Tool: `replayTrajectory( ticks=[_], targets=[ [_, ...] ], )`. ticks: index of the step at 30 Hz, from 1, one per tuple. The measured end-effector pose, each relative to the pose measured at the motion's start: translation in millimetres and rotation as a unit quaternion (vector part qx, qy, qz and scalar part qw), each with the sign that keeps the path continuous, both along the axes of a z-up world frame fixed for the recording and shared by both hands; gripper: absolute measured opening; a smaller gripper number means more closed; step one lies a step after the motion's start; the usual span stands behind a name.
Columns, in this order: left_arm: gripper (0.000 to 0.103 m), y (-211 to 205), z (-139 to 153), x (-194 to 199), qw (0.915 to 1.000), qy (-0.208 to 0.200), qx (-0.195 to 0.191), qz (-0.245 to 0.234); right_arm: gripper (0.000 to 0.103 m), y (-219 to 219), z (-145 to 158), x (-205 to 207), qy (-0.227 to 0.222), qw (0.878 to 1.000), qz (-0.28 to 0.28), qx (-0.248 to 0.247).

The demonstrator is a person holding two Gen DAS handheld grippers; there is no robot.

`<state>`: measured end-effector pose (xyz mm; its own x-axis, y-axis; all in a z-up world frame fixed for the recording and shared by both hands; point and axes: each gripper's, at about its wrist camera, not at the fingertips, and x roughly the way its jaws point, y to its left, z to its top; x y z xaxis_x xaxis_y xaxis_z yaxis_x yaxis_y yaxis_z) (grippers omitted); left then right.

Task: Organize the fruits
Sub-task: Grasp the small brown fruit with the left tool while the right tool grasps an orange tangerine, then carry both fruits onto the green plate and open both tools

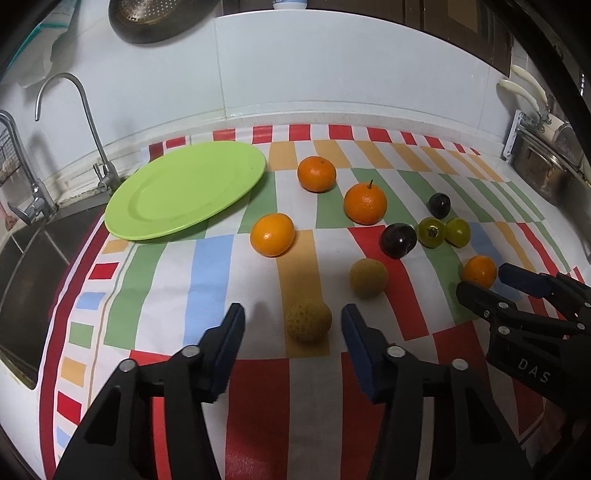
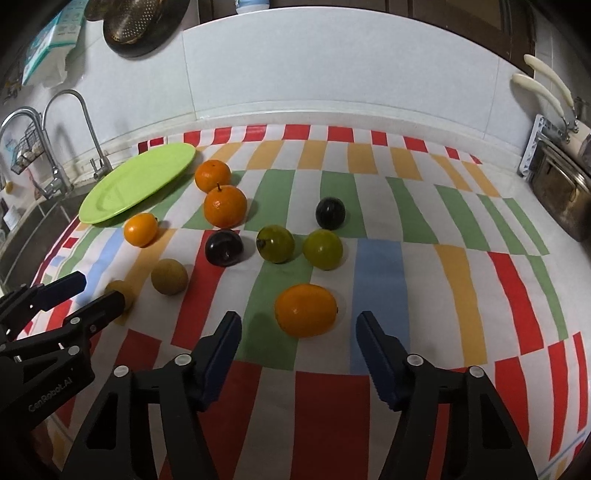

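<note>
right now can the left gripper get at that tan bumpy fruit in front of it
Probably yes. The tan bumpy fruit already sits between the left gripper fingers, which stand apart from it on both sides. Only bare tablecloth surrounds it; the other tan fruit lies clear beyond.

Glossy green plastic plate [image 1: 184, 192], printed cloth [image 1: 314, 406], shiny metal faucet [image 1: 92, 122], matt rough tan fruit [image 1: 308, 320]

Striped cloth [image 1: 207, 266], faucet [image 1: 74, 110], sink [image 1: 33, 266], colander [image 1: 155, 18].

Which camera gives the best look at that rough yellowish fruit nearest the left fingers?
The left wrist view: the rough yellowish fruit sits whole between the fingers. In the right wrist view, a finger hides most of it.
</note>
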<state>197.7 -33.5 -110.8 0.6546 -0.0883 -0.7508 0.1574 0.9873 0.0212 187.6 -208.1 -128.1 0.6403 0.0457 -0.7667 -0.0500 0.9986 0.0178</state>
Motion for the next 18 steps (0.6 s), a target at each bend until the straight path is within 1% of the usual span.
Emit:
replayTrajectory(
  ticks=[2,4,6,8,9,14,18],
  targets=[
    [0.045,-1,-2,2,1.0000,0.004,-0.001,-0.004,0.058,-1,-2,3,0.003,1.000,-0.001,0.001],
    [0.041,-3,-4,3,0.9999,0.009,-0.002,-0.009,0.055,-3,-3,5,0.005,1.000,-0.002,0.003],
    [0.035,-2,-5,4,0.9998,0.014,-0.007,-0.012,0.049,-4,-5,7,0.010,1.000,-0.001,0.008],
    [0.031,-3,-7,5,0.9996,0.019,-0.013,-0.015,0.040,-6,-6,8,0.014,1.000,-0.003,0.011],
    [0.030,-3,-8,6,0.9995,0.022,-0.016,-0.017,0.038,-6,-6,8,0.015,1.000,-0.002,0.012],
    [0.028,-2,-10,8,0.9993,0.025,-0.021,-0.018,0.038,-6,-5,7,0.013,1.000,0.004,0.009],
    [0.028,-1,-6,4,0.9993,0.018,-0.024,-0.022,0.038,-1,1,4,0.006,1.000,0.013,0.010]
  ],
)
